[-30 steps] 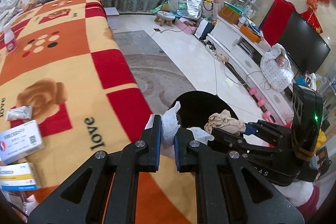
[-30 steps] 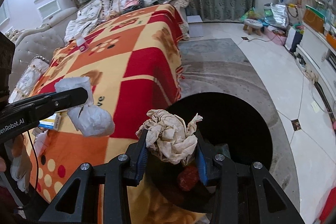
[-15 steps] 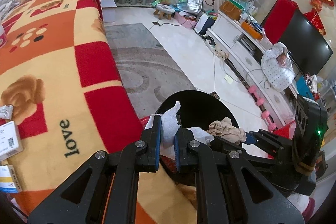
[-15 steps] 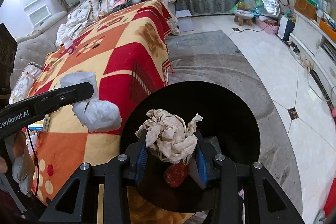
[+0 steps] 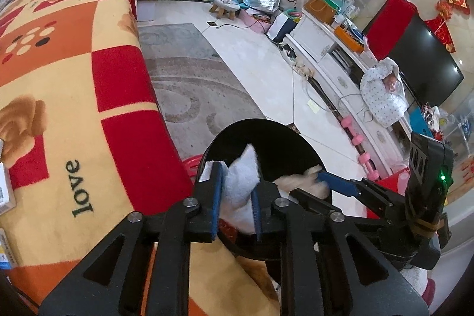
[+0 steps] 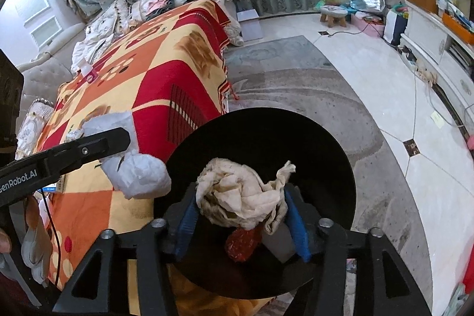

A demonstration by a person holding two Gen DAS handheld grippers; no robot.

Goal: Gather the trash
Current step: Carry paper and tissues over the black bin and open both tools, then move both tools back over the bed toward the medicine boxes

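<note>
Trash wads held over the black bin [image 6: 326, 144], ready to drop.
Left gripper [image 5: 236, 197] pinches a white tissue [image 5: 241, 182]; right gripper [image 6: 241, 224], jaws loosening, cradles beige crumpled paper [image 6: 240, 191] above the opening.

Both wrist views close above black bin [image 5: 266, 138], sharing blanket [image 6: 166, 79], rug [image 6: 296, 85]

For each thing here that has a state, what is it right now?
Left gripper: shut on white tissue wad, at the bin's rim.
Right gripper: shut on beige paper wad, over the bin.
Black bin: open, red scrap inside.
TV: off.
</note>
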